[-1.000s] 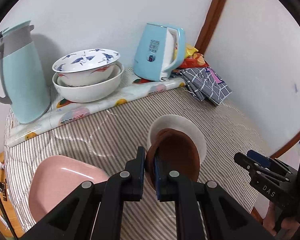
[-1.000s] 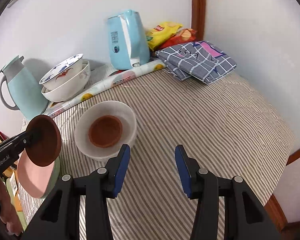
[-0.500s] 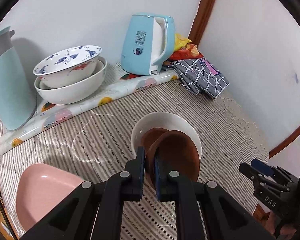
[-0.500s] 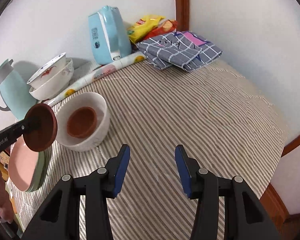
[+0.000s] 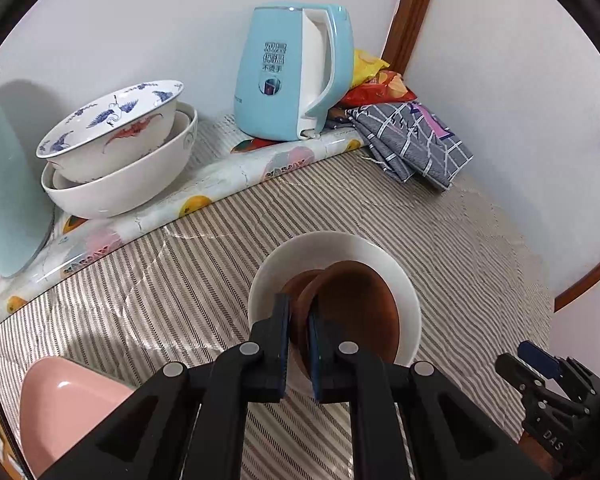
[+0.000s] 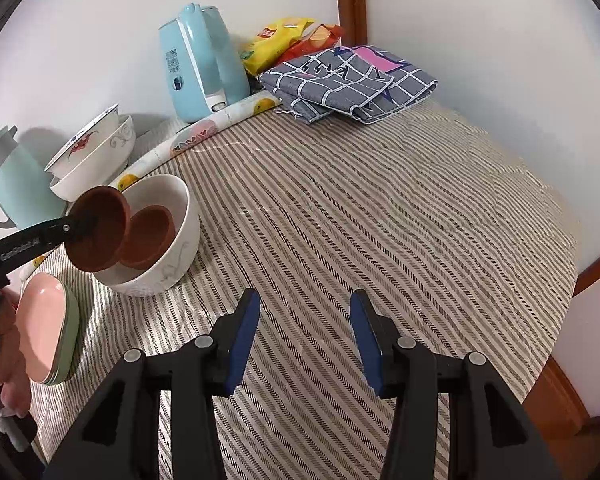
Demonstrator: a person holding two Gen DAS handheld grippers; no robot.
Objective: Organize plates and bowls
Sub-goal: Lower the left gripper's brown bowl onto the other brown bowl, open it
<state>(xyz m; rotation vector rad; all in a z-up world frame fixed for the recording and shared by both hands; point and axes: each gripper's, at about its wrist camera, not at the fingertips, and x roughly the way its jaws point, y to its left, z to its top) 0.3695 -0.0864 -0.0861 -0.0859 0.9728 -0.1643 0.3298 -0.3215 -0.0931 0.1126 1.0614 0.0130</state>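
Note:
My left gripper (image 5: 299, 312) is shut on the rim of a small brown dish (image 5: 354, 312) and holds it tilted over a white bowl (image 5: 404, 280). In the right wrist view the held dish (image 6: 98, 234) hangs at the bowl's (image 6: 168, 268) left rim, and a second brown dish (image 6: 148, 236) lies inside the bowl. My right gripper (image 6: 304, 338) is open and empty above the striped cloth, right of the bowl. It also shows in the left wrist view (image 5: 540, 372) at the lower right.
Two stacked patterned bowls (image 5: 116, 152) stand at the back left beside a pale green jug (image 5: 4, 184). A blue kettle (image 5: 292, 72), snack bags (image 6: 288, 38) and a folded checked cloth (image 6: 352, 80) sit at the back. Pink and green plates (image 6: 48, 336) lie left.
My left gripper has carried the brown dish forward and down, from left of the white bowl to over its rim. The right gripper has drawn back a little.

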